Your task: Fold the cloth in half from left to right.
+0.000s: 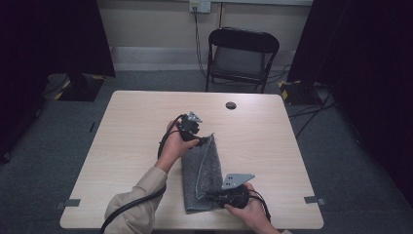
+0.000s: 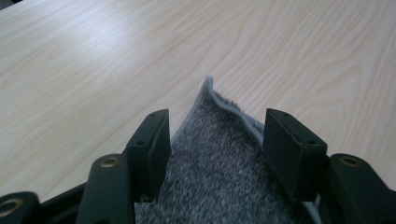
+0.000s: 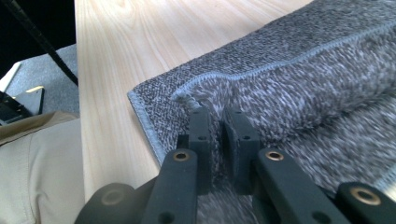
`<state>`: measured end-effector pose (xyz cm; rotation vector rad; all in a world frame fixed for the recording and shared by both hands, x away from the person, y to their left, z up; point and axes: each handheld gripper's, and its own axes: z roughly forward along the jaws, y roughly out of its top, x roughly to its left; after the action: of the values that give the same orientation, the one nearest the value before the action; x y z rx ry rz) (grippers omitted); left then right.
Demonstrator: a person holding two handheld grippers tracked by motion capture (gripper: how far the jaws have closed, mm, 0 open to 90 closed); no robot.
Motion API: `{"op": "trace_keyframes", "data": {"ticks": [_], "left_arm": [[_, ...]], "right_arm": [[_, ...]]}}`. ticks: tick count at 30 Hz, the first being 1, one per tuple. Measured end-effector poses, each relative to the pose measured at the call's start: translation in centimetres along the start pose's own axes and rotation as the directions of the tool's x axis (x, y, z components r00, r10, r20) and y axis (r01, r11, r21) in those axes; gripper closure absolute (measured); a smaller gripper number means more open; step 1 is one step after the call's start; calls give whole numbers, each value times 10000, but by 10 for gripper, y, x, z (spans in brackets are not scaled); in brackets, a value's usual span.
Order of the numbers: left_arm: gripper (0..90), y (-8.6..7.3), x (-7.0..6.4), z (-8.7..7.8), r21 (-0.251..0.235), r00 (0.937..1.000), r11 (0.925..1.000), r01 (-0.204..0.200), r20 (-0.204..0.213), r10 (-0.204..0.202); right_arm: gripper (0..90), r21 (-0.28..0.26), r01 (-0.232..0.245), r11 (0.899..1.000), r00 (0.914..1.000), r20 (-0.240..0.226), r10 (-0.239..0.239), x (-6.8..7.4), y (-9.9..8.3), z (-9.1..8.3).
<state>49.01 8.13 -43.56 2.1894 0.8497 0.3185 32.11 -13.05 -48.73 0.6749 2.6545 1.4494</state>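
Observation:
A grey folded towel (image 1: pixel 200 171) lies on the light wooden table (image 1: pixel 131 141), its long side running from near to far. My left gripper (image 1: pixel 203 140) hovers at the towel's far corner, jaws open, with the pointed corner (image 2: pixel 208 88) lying between and beyond them. The towel (image 2: pixel 219 172) lies under the two black pads without being pinched. My right gripper (image 1: pixel 213 195) is at the near end of the towel, shut on a fold of the upper layer (image 3: pixel 219 116) near its stitched edge. The towel (image 3: pixel 303 79) bulges in a roll beyond the jaws.
A black folding chair (image 1: pixel 241 56) stands behind the table. A dark round hole (image 1: pixel 231 105) marks the table's far side. Bare wood lies left and right of the towel. Beige sleeve (image 3: pixel 32 168) and black cable (image 3: pixel 42 42) show at the table's near edge.

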Motion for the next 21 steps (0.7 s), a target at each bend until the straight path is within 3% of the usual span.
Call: {"op": "trace_keyframes", "data": {"ticks": [4,6,10,11,17,21], "left_arm": [[413,-9,0,-5,191,9999,9997,-137,-70,138],[413,-15,0,-7,210,10000,9998,-3,-63,4],[414,-29,6,-10,412,9994,9992,-2,-340,16],[414,-34,11,-11,496,9981,9987,91,-607,-61],[439,-46,27,-15,531,9915,9973,506,-1229,-438],[474,-52,36,-15,510,9894,9957,772,-1273,-702]], "right_arm": [[814,64,11,10000,10000,40,-11,0,-1,-2],[807,153,85,9998,9999,93,-87,0,-3,-3],[806,100,63,9999,9999,135,-64,0,-3,-4],[806,102,50,9999,9999,117,-51,-1,-3,-4],[809,161,9,9999,10000,48,-10,-1,-5,-2],[810,182,12,9998,10000,17,-12,-1,-6,-1]]}}
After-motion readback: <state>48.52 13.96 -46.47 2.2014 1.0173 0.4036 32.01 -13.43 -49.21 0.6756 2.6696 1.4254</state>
